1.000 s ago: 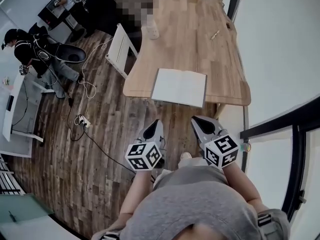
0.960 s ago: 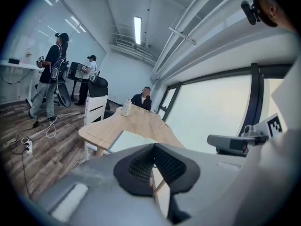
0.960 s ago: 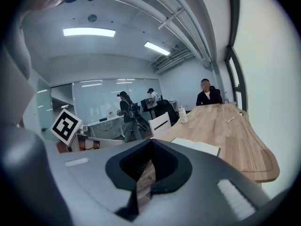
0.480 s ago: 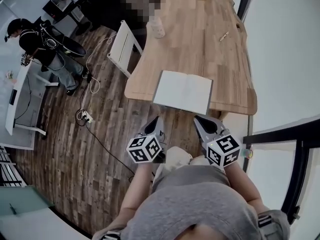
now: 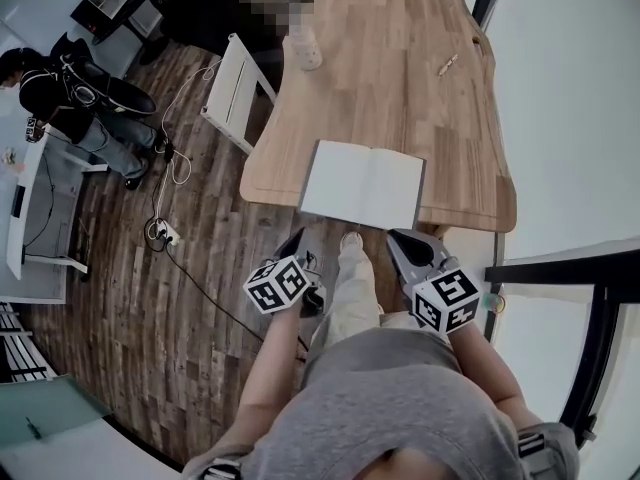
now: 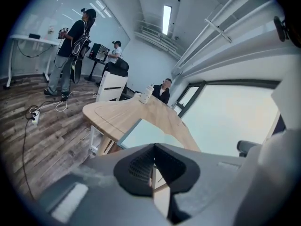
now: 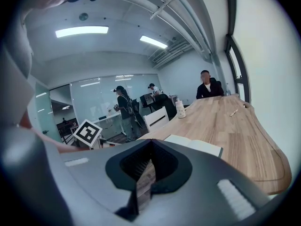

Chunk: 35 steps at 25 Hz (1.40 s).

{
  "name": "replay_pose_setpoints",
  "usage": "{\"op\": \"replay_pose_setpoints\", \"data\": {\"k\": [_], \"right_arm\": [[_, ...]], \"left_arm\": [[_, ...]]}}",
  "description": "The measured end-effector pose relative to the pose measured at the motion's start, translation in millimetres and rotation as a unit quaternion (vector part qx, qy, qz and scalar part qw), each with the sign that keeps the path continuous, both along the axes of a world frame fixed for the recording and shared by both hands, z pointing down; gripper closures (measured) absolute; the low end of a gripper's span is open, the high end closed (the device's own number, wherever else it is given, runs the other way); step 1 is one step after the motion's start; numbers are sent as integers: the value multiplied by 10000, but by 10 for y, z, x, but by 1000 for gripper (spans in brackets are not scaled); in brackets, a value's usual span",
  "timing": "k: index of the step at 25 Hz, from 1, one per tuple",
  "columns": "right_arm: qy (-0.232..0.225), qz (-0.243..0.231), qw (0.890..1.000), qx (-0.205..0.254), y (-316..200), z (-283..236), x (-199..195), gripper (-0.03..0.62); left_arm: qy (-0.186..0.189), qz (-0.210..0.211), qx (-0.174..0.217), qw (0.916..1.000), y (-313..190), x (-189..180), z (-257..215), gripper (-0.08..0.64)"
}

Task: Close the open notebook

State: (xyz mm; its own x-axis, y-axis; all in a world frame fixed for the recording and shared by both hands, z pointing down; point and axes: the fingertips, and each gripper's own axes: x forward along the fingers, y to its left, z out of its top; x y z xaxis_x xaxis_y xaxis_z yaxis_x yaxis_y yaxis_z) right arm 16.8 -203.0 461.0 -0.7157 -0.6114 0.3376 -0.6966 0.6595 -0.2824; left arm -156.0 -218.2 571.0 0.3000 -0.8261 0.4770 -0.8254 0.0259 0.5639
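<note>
Pale object (image 5: pixel 446 65) too small to identify, far end of table (image 5: pixel 390 98) cropped

No legible text or labels.

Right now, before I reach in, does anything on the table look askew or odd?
The open notebook lies at the near edge of the table, its front edge seemingly jutting slightly past it. Nothing else looks spilled or damaged.

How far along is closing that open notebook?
Done: nothing; the white open notebook lies flat, pages up, at the near edge of the light wooden table. In hand: nothing; the left gripper and right gripper are shut, empty, short of the table. Left: reach it, fold one side over.
</note>
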Motion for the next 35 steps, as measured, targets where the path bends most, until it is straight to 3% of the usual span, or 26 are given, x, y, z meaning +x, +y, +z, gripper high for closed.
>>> {"op": "replay_pose_setpoints", "data": {"k": [3,5,14,22,31,35], "right_arm": [[13,38,10000,-9,-138,13,-11,591],[49,45,10000,-51,-216,52,-14,591],[197,-85,9993,-295,-458,240,-141,592],[343,-217,9979,-509,-562,422,-206,591],[393,-215,9969,-648,-644,521,-220,591],[404,-218,9965,-701,-635,553,-229,591]], "left_arm": [[178,6,-173,9997,-172,-40,160,559],[333,116,-285,9990,-268,-23,274,459],[573,-113,-687,9959,-535,-162,703,328],[1054,-373,-764,9908,-680,-209,892,299],[766,-485,-963,9912,-726,-236,1018,299],[1038,-692,-1122,9858,-735,-282,1138,295]]}}
